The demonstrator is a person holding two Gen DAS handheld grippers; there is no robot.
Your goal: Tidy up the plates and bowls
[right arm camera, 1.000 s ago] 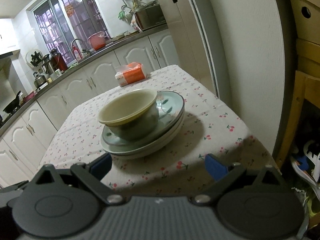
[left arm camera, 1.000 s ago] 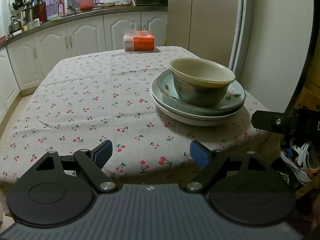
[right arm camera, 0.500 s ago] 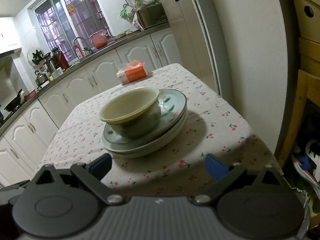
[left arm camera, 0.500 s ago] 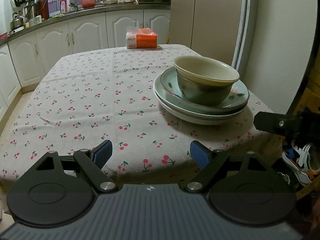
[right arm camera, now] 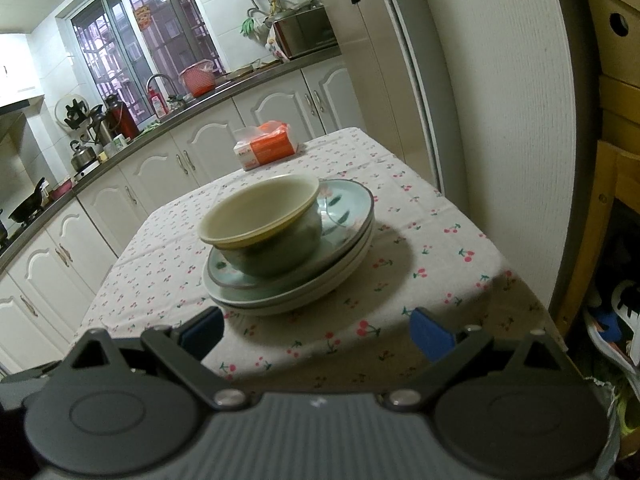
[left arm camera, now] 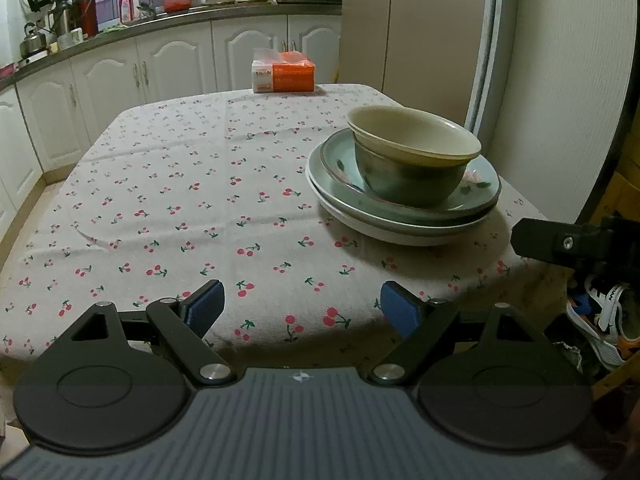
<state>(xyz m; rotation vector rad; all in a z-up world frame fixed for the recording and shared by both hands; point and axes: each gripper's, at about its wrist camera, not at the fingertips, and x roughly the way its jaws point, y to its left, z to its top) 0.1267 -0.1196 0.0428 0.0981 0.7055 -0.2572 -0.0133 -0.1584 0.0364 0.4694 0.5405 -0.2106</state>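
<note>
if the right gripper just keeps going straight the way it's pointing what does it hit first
Most likely the stacked plates: they sit just beyond the open right gripper, roughly centred between its fingers, with the nested bowls above. Height is hard to judge; aimed low, it might brush the tablecloth edge first.

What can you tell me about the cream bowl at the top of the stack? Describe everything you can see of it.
The cream bowl is round and glossy, seemingly ceramic or melamine, with a flared rim and pale yellowish inside. It looks empty. It sits upright, slightly tilted, nested in a grey-green bowl, which stands on stacked plates near the table's right edge. Neither gripper touches it.
</note>
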